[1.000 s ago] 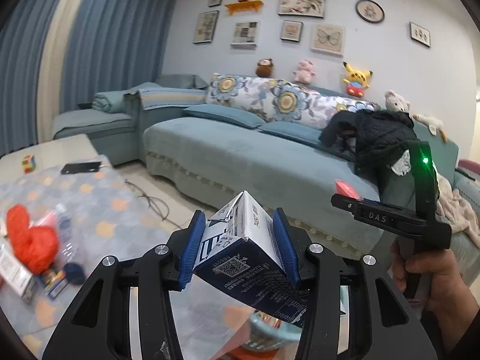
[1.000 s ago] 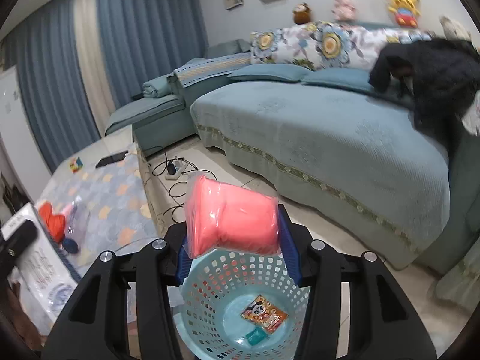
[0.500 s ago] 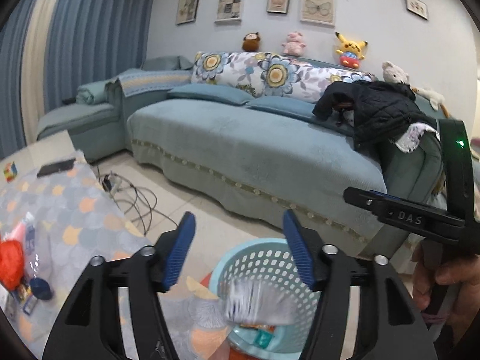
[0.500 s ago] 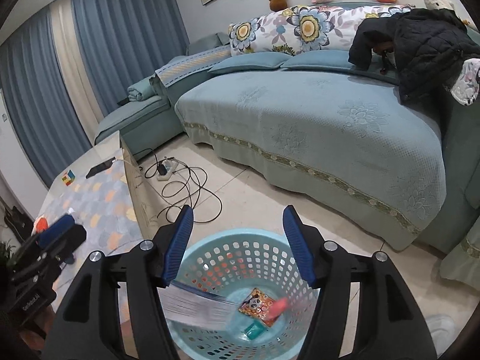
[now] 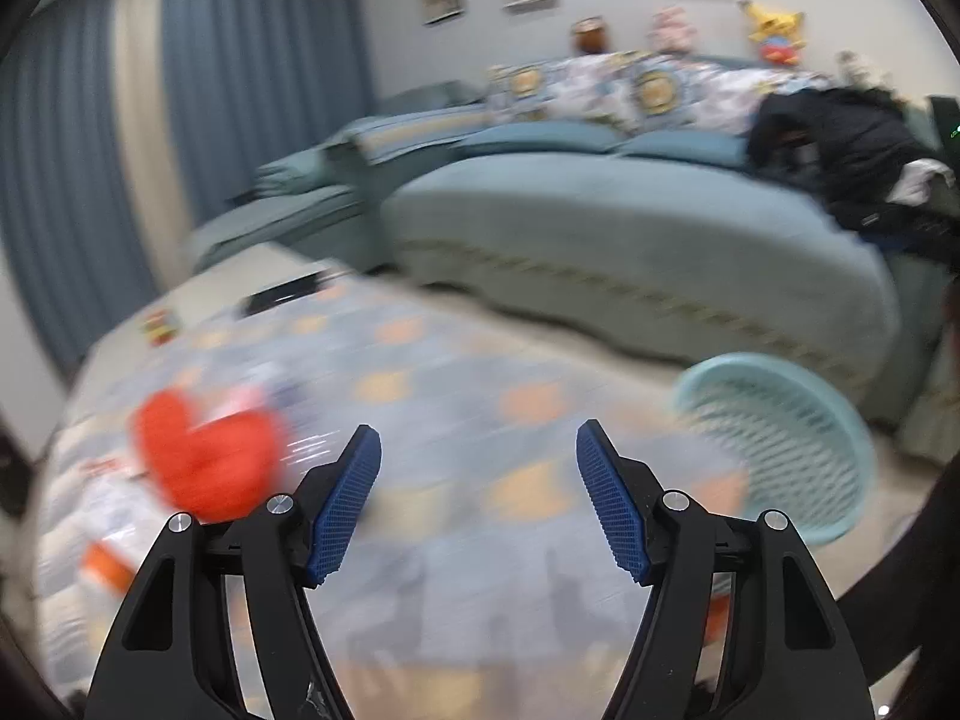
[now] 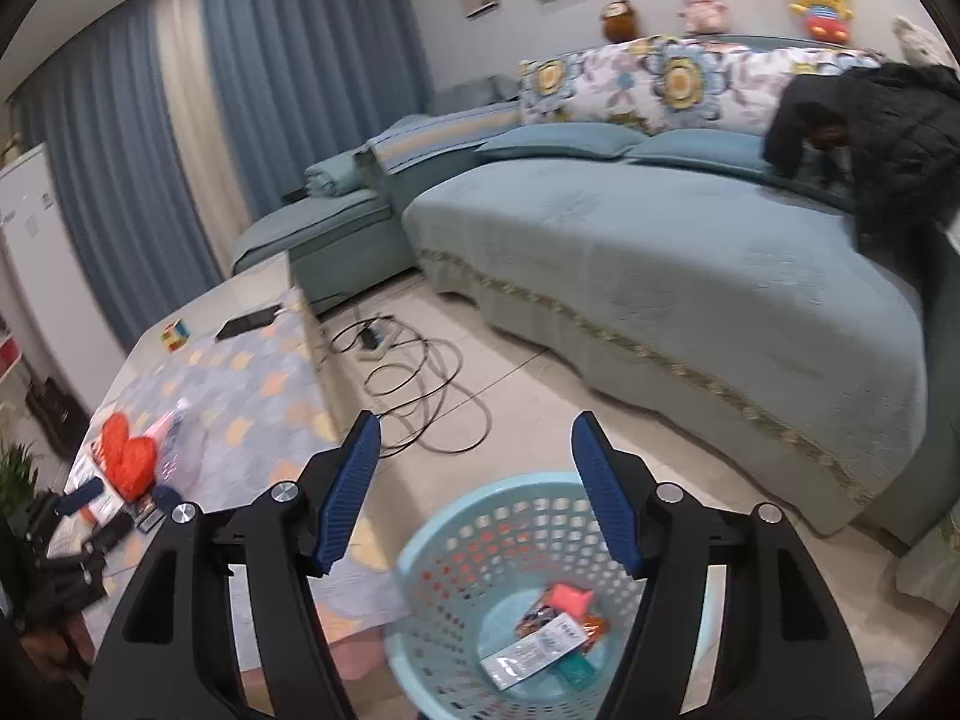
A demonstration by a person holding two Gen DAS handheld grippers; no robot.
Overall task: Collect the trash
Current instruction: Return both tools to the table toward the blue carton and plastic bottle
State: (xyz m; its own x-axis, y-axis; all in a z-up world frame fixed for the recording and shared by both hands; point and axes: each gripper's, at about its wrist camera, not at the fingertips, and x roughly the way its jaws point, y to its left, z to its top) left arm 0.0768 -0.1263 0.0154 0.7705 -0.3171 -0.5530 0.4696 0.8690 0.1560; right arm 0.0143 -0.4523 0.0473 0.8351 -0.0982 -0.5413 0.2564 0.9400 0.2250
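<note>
My left gripper (image 5: 478, 504) hangs over the table's patterned cloth (image 5: 420, 396), its jaws opening with nothing between them. The left wrist view is blurred. A red-orange bundle (image 5: 204, 462) lies among wrappers to its left, and the light-blue basket (image 5: 780, 450) stands to its right. My right gripper (image 6: 474, 492) is above the basket (image 6: 480, 510), jaws opening and empty. In the basket lie a white-and-blue milk carton (image 6: 534, 654), a pink pack (image 6: 570, 597) and a snack wrapper (image 6: 540, 618). The red-orange bundle (image 6: 126, 456) shows on the table at the left.
A blue sofa (image 6: 660, 276) with a black jacket (image 6: 888, 138) fills the back and right. Black cables and a power strip (image 6: 378, 342) lie on the floor between table and sofa. A phone (image 6: 249, 321) and a colour cube (image 6: 175, 336) sit at the table's far end.
Both grippers opened: the milk carton and the pink pack dropped into the basket. My left gripper swung left from above the basket to over the table. The right one stayed above the basket.
</note>
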